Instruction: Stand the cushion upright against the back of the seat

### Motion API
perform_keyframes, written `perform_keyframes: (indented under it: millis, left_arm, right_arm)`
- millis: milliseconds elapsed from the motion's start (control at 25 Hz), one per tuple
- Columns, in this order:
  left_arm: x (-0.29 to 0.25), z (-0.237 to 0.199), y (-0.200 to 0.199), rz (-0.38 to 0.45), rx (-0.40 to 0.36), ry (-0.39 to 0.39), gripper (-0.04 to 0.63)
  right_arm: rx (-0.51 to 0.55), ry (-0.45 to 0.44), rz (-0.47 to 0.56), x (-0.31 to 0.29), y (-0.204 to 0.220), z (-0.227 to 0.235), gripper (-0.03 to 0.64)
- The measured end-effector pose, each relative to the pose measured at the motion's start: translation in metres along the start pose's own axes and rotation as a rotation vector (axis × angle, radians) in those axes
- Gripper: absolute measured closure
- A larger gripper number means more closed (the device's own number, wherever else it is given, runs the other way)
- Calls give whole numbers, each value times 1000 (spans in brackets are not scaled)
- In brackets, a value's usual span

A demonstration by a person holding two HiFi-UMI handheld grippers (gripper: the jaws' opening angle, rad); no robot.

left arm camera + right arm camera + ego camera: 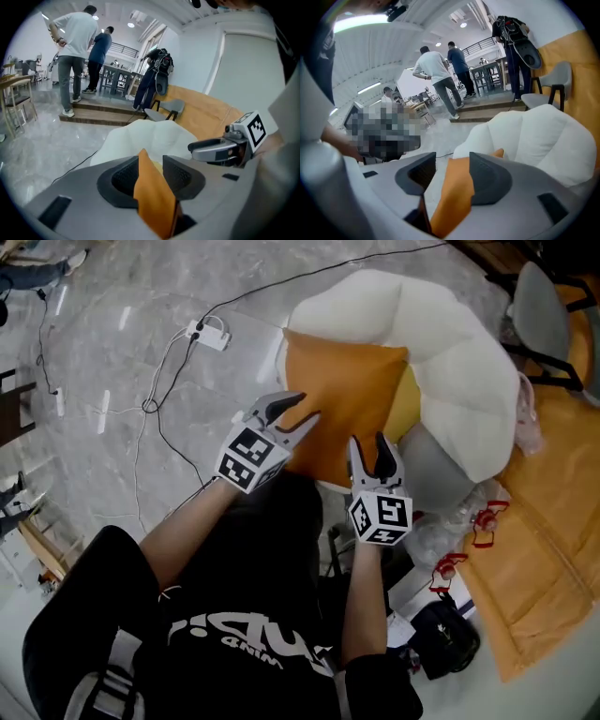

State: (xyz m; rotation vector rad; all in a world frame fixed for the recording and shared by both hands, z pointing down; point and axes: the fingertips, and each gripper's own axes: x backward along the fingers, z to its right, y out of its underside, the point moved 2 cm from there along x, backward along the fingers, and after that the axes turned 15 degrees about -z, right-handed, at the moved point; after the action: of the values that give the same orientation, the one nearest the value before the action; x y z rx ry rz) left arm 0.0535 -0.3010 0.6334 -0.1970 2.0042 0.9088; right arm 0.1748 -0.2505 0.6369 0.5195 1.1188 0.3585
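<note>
An orange cushion rests against the white shell-shaped armchair, its lower edge toward me. My left gripper is at the cushion's left lower edge and my right gripper at its near corner. In the left gripper view the cushion's edge runs between the left gripper's spread pads with dark gaps beside it. In the right gripper view the cushion lies between the right gripper's wide jaws, touching the right pad but clear of the left one. Both are open.
A power strip with black cables lies on the marble floor to the left. A grey chair, an orange padded cover and a black bag crowd the right side. Two people stand by steps in the background.
</note>
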Motion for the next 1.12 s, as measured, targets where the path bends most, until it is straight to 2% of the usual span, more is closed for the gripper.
perform_keyframes:
  millis: [280, 560, 760, 880, 1000, 1120]
  left_arm:
    - [-96, -77, 78, -117, 88, -58, 443]
    - [-174, -124, 137, -223, 150, -63, 417]
    - [-218, -146, 176, -312, 234, -72, 397]
    - [-234, -150, 185, -364, 276, -71, 396]
    - [-244, -150, 183, -411, 278, -62, 397]
    - [-250, -149, 182, -437, 271, -36, 455]
  right_arm:
    - [-43, 56, -102, -102, 52, 49, 408]
    - [-32, 113, -247, -180, 98, 92, 408]
    - [-24, 131, -418, -225, 139, 114, 408]
    - [-25, 150, -487, -241, 156, 118, 408]
    - [-43, 164, -514, -250, 159, 123, 408]
    - [-59, 157, -532, -252, 159, 125, 417]
